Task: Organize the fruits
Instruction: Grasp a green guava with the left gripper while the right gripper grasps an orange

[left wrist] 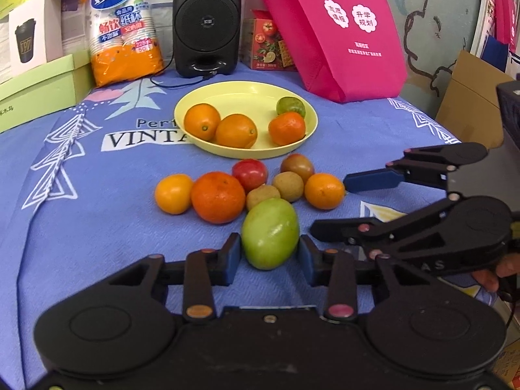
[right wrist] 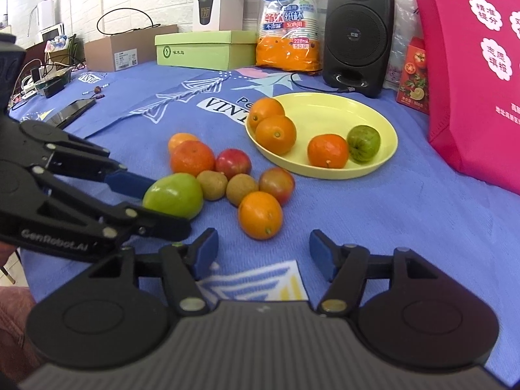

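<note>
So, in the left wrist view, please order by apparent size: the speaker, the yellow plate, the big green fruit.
1. Yellow plate, the widest.
2. Speaker.
3. Big green fruit, though nearness enlarges it.

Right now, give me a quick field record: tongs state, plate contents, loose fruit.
left tongs: flank the big green fruit; contact unclear
right tongs: open, empty, just short of a small orange
plate: yellow; two oranges, one tangerine, one green fruit
loose fruit on cloth: eight pieces clustered in front of the plate
backdrop: speaker, pink bag
</note>
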Demonstrator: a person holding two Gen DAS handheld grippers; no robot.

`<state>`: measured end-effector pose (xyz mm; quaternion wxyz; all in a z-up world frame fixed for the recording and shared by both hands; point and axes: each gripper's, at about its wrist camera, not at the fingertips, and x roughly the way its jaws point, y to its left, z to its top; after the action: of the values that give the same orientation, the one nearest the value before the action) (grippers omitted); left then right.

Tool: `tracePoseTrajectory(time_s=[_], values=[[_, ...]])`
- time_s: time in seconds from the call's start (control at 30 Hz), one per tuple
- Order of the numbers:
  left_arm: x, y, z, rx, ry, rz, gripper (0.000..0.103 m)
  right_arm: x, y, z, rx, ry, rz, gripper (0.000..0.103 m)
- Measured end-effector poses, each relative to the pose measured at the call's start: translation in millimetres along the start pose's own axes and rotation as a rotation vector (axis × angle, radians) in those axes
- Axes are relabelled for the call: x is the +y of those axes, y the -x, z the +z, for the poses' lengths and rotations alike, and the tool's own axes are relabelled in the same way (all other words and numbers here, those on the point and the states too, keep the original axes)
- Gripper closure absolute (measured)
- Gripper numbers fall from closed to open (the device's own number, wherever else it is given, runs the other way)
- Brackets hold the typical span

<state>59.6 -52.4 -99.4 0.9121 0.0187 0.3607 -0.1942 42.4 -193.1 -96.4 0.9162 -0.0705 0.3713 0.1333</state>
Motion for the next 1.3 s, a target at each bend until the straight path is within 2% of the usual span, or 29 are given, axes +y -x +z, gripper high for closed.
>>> tracePoseTrajectory(time_s=[0.2,0.33,0.47,0.53,0.93,1.3], values=[[5.9,7.5,-4.5,0.002,0.023,0.010,0.065,7.8,-15.5,10.7,0.000,-0.003,-0.007,0.043],[8.7,9.4,-6.5,-0.003,0.030,0.009,0.065,9.5,-17.2,12.6,0.000,-0.002,0.000,0.052],[5.8,5.4,-3.4,-0.005,0.017,0.009,0.064,10.7,-16.3,12.6,-0.001,0.003,0.006,0.057],[4.7,2.6,-0.2,-0.005,0.012,0.010,0.064,10.2,-15.6,12.4,-0.003,-0.003,0.005,0.073],[5.1,-9.5,6.1,-0.007,0.022,-0.001,0.065,0.5,-0.5,2.3,-0.007,-0.043,0.006,0.073],[3.4,14.5,-2.4,-0.013,-0.003,0.009,0.066,2.5,7.5,-1.8,-0.008,-0.046,0.001,0.073]])
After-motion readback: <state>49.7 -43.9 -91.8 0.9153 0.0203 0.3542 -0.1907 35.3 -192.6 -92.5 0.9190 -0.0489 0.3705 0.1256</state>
